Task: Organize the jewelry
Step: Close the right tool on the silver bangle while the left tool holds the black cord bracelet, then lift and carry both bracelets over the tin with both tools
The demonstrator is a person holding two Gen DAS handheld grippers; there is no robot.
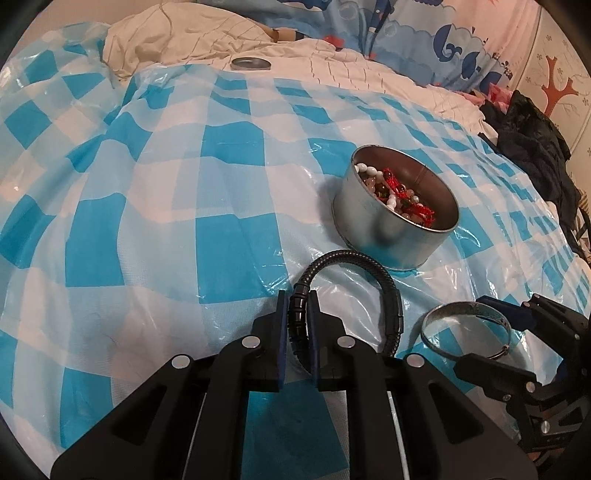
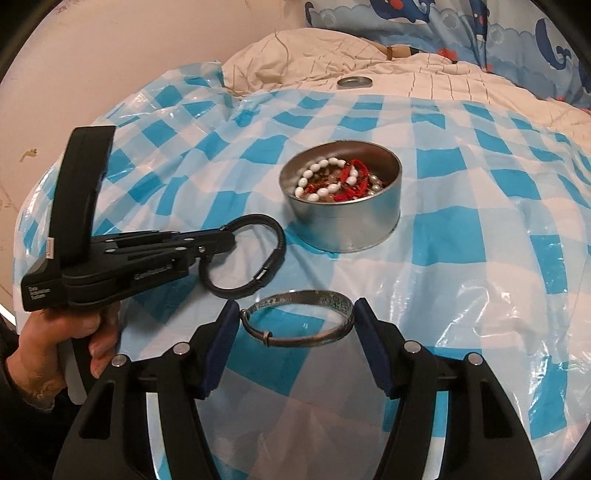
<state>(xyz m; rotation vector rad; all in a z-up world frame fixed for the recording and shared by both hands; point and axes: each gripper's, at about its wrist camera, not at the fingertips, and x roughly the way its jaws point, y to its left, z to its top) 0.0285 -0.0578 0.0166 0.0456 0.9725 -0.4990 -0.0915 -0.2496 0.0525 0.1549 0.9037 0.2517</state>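
My left gripper is shut on a black braided bracelet, which loops up and to the right of the jaws; it also shows in the right wrist view. A silver bangle lies on the checked sheet between the fingers of my right gripper, which is open around it; both pads stand close to its sides. The bangle also shows in the left wrist view. A round metal tin holds white, red and pearl bead strings just beyond both grippers; it also shows in the left wrist view.
A blue-and-white checked plastic sheet covers the bed. The tin's lid lies far back on a cream quilt. Dark clothing is piled at the right. A whale-print blue cover lies behind.
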